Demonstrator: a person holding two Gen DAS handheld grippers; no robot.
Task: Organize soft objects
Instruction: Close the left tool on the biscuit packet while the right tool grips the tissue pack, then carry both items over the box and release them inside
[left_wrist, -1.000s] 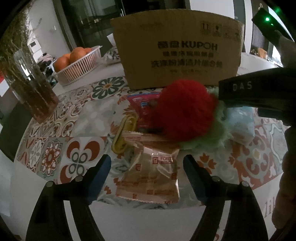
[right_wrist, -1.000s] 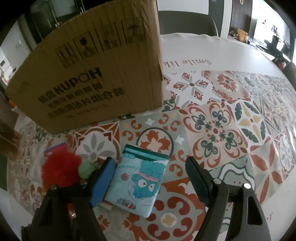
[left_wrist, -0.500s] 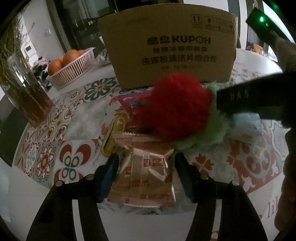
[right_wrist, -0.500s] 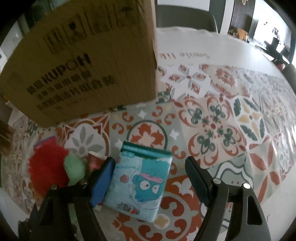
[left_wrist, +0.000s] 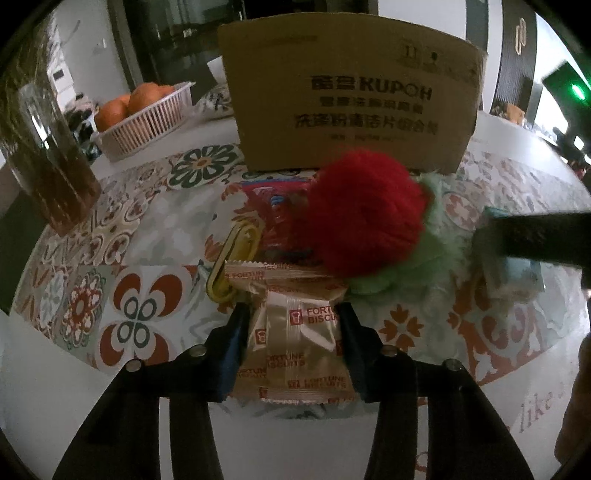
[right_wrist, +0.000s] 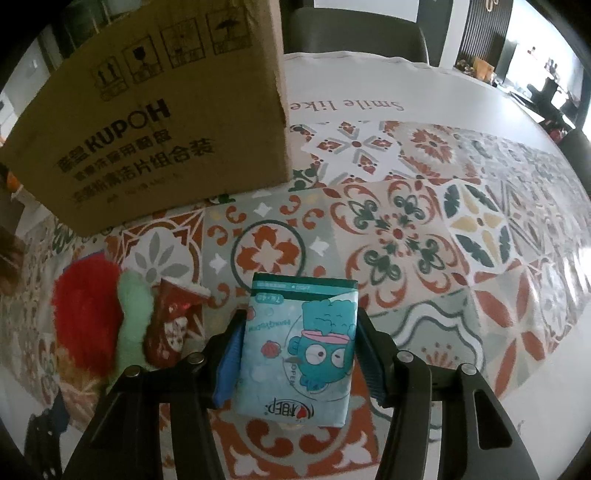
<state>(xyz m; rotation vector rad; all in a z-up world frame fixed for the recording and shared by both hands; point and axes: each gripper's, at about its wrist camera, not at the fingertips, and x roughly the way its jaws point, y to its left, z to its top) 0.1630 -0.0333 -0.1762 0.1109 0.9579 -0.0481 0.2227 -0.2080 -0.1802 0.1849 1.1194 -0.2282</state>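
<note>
My left gripper has its jaws closing, the pads pressing both sides of a gold fortune-biscuit packet on the patterned tablecloth. Just beyond it lie a red pompom and a pale green fluffy piece. My right gripper is also closing, its pads against the sides of a blue cartoon tissue pack lying flat. In the right wrist view the red pompom and the green fluff lie to the left of the tissue pack.
A brown cardboard box stands upright behind the pile. A red snack packet and a yellow clip lie beside the pompom. At far left stand a basket of oranges and a glass vase.
Both grippers' jaws have narrowed from wide open to touching their packs. The biscuit packet now looks squeezed between the left pads. Neither hand has shifted much.
</note>
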